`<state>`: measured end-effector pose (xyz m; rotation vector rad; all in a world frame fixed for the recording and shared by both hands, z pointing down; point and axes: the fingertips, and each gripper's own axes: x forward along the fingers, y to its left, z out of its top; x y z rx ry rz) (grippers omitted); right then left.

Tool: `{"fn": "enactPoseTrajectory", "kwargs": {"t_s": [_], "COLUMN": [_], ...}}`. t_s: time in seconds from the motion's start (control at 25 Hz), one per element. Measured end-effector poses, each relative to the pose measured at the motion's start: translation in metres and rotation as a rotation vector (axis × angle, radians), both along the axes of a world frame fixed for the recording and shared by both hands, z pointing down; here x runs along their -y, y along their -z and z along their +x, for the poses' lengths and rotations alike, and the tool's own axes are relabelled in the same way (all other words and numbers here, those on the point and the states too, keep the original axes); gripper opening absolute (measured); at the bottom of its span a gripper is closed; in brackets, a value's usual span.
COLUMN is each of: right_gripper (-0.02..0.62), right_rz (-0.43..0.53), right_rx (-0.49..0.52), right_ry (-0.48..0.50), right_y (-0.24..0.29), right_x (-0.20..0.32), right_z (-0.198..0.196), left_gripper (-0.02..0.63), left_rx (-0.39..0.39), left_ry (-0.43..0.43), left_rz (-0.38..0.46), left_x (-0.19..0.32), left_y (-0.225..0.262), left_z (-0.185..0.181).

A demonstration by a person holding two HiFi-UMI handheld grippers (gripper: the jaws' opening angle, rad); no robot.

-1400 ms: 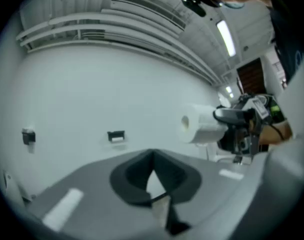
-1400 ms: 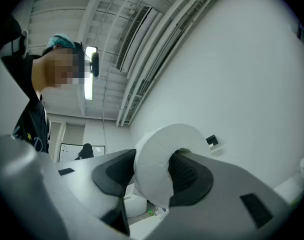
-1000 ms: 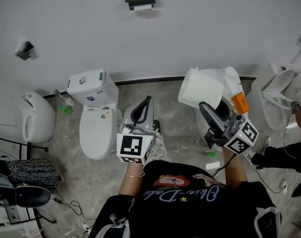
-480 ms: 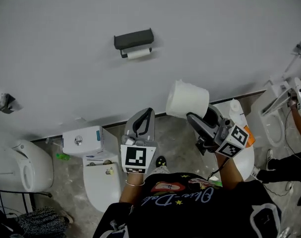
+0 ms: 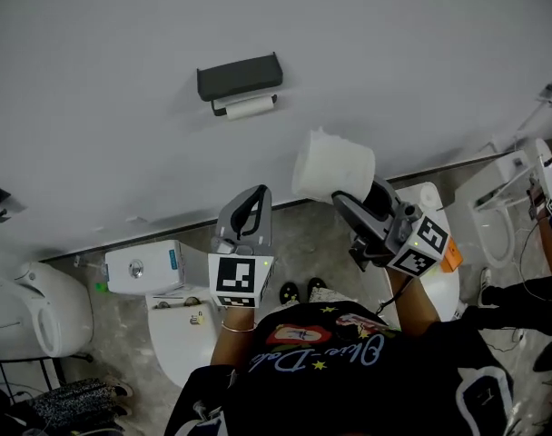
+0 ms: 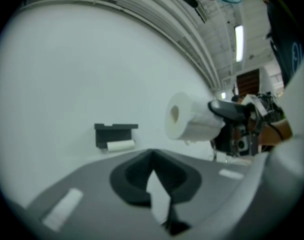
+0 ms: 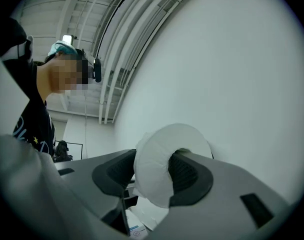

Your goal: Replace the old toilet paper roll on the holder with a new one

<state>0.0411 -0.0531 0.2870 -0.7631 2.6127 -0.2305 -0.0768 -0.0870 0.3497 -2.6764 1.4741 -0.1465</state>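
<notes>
Recorded the right tool (image 5: 349, 200) clamped on the new toilet paper roll (image 5: 333, 166), with the roll raised in front of the white wall (image 5: 421, 53). Found the left tool (image 5: 256, 193) with jaws together and nothing between them, held beside the right tool, apart from the new roll. Noted the dark holder (image 5: 240, 76) on the wall, up and left of the new roll and well apart from it, with the thin old roll (image 5: 249, 107) hung beneath. Saw a white toilet (image 5: 181, 334) below the left tool.
</notes>
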Motion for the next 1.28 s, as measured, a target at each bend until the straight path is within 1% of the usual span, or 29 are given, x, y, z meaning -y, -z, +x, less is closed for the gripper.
{"fn": "enactPoseTrajectory", "kwargs": {"t_s": [0.2,0.24,0.28,0.32,0.36,0.4,0.48,0.52,0.56,0.6,0.64,0.68,0.72,0.84,0.92,1.08,1.28], "right_gripper": [0.210,0.210,0.210,0.210,0.210,0.210,0.210,0.210,0.210,0.210,0.210,0.210,0.210,0.210,0.210,0.210,0.210], "right_rz": [-0.019,-0.022,-0.024,-0.025,-0.026,-0.026,-0.025,-0.023,-0.022,-0.020,-0.018,-0.016,-0.013,-0.006,-0.009,-0.018,-0.010], "right_rx": [0.002,0.004,0.007,0.006,0.002,-0.003,-0.008,-0.009,-0.011,-0.013,-0.015,-0.016,-0.017,-0.024,-0.029,-0.031,-0.040], "right_ry": [0.010,0.012,0.013,0.012,0.008,0.003,-0.006,-0.011,-0.018,-0.026,-0.036,-0.044,-0.051,-0.067,-0.078,-0.085,-0.074], "right_y": [-0.002,-0.002,-0.001,-0.001,-0.001,-0.001,-0.001,0.000,0.000,-0.001,-0.001,-0.001,-0.001,0.000,0.001,-0.001,0.000], "right_x": [0.026,0.028,0.029,0.030,0.031,0.032,0.034,0.034,0.034,0.035,0.035,0.036,0.036,0.038,0.042,0.046,0.041], "right_z": [0.010,0.011,0.011,0.013,0.015,0.017,0.022,0.023,0.024,0.025,0.026,0.027,0.029,0.034,0.039,0.040,0.030], "left_gripper": [-0.002,-0.002,-0.002,-0.002,-0.002,-0.002,0.000,0.031,0.047,0.055,0.064,0.068,0.082,0.147,0.161,0.178,0.178], "left_rx": [-0.005,-0.026,-0.071,-0.152,-0.270,-0.417,-0.748,-0.907,-1.048,-1.162,-1.239,-1.281,-1.299,-1.326,-1.359,-1.451,-1.487], "left_ry": [0.013,0.014,0.016,0.022,0.033,0.046,0.055,0.044,0.025,0.007,-0.003,0.001,0.009,0.016,0.026,0.045,0.069], "left_rz": [-0.020,-0.028,-0.044,-0.070,-0.104,-0.141,-0.203,-0.224,-0.237,-0.244,-0.245,-0.242,-0.237,-0.203,-0.192,-0.224,-0.216], "left_x": [0.027,0.031,0.036,0.043,0.052,0.062,0.082,0.091,0.100,0.109,0.117,0.124,0.131,0.150,0.160,0.175,0.179], "left_y": [-0.004,-0.006,-0.008,-0.012,-0.016,-0.020,-0.025,-0.025,-0.025,-0.025,-0.024,-0.025,-0.026,-0.023,-0.020,-0.025,-0.024], "left_z": [0.009,0.009,0.008,0.006,0.002,-0.004,-0.017,-0.022,-0.027,-0.031,-0.033,-0.036,-0.037,-0.042,-0.044,-0.048,-0.058]}}
